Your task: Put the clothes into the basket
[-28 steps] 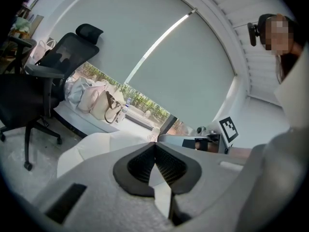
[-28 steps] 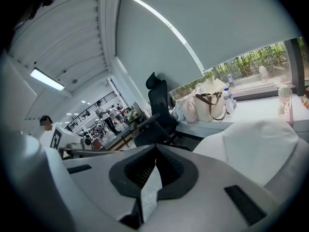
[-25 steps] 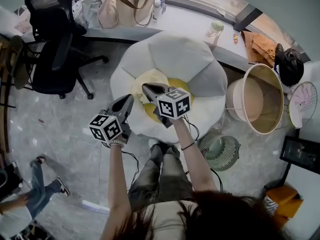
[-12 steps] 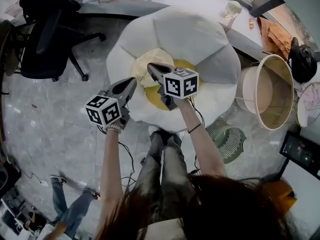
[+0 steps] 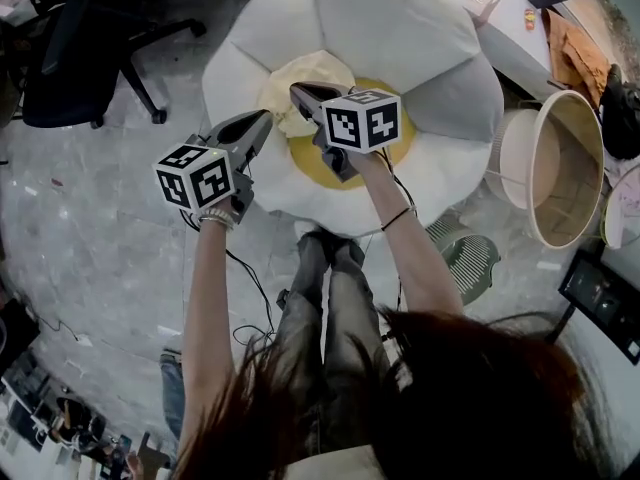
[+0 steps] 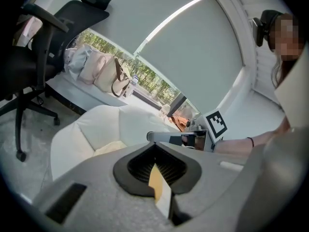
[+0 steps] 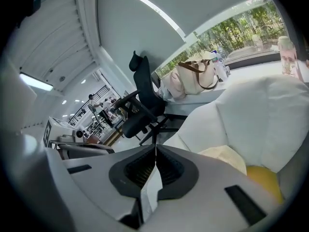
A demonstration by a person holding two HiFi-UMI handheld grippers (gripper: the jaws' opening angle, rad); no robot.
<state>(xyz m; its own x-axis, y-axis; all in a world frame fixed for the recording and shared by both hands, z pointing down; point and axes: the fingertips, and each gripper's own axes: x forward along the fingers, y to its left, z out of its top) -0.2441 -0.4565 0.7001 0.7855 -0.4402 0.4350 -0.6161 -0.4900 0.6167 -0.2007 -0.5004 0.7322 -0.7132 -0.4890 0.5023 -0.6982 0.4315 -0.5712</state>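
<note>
The big flower-shaped soft seat is white, with a round yellow middle. The crumpled cloth on it is pale cream. The round open basket is cream outside and beige inside. The left gripper and the right gripper are grey, and their cubes have black-and-white square markers.

white flower cushion, cream cloth on it

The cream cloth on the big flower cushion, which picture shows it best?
The head view: it looks down on most of the cream cloth, crumpled on the white flower cushion beside its yellow middle. The left gripper view catches only a thin strip of it; the right gripper view shows one corner.
</note>
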